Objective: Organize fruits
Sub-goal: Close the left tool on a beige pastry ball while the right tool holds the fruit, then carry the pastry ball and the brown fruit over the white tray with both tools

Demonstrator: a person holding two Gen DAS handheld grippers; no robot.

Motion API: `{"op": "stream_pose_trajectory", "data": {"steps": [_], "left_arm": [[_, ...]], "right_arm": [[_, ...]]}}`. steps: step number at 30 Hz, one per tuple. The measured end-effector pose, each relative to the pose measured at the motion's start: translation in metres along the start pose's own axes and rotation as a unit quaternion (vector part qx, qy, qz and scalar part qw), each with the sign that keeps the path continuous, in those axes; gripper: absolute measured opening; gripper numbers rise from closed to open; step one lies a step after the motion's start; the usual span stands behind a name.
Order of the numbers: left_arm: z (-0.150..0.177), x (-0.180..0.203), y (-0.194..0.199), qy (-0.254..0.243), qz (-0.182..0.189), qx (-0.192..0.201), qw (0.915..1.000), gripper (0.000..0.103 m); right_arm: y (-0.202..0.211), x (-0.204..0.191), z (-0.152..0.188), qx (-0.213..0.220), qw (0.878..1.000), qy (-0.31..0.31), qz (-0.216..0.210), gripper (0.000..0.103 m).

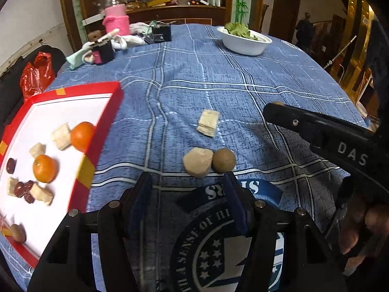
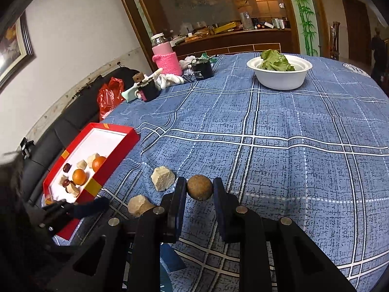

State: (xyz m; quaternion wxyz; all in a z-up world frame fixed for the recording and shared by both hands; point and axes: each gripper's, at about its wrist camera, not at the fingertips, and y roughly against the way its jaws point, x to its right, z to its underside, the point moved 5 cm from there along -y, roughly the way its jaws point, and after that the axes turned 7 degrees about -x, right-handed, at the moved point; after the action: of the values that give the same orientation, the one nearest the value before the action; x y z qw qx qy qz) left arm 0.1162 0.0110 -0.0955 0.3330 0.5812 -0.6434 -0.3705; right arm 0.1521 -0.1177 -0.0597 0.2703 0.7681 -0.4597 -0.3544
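On the right gripper [image 1: 272,108] marked "DAS", jaws clamp the brown ball [image 2: 199,187]; left gripper's [image 1: 186,182] jaws gape.

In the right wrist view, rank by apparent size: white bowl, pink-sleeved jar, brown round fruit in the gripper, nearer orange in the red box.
1. White bowl, though far.
2. Pink-sleeved jar.
3. Brown round fruit; nearness inflates it.
4. Nearer orange.

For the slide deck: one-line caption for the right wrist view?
Right gripper shut on a brown round fruit on the blue plaid tablecloth, red tray of sorted fruit at left.
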Motion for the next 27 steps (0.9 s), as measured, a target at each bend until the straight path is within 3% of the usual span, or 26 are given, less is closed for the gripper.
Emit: {"op": "stream_pose_trajectory", "data": {"steps": [4,9,11,22,27], "left_arm": [[-0.007,0.007,-0.008,-0.016,0.001,-0.010,0.9998,0.055],[-0.015,0.003,-0.014,-0.003,0.003,-0.012,0.9999,0.028],[-0.016,0.002,-0.015,-0.002,0.005,-0.011,0.9999,0.023],[0.001,-0.001,0.011,0.020,0.019,0.017,0.9995,0.023],[0.010,-0.001,0.011,0.031,0.004,0.020,0.9993,0.023]], "right_arm": [[0.005,-0.003,0.000,0.008,1.000,0.002,-0.009,0.023],[0.007,-0.001,0.000,0.012,1.000,-0.001,-0.014,0.023],[0.007,-0.002,0.000,0.012,1.000,-0.001,-0.014,0.023],[0.007,-0.005,0.001,0.017,1.000,0.007,-0.014,0.023],[0.009,-0.009,0.002,0.021,1.000,0.017,-0.012,0.023]]}}
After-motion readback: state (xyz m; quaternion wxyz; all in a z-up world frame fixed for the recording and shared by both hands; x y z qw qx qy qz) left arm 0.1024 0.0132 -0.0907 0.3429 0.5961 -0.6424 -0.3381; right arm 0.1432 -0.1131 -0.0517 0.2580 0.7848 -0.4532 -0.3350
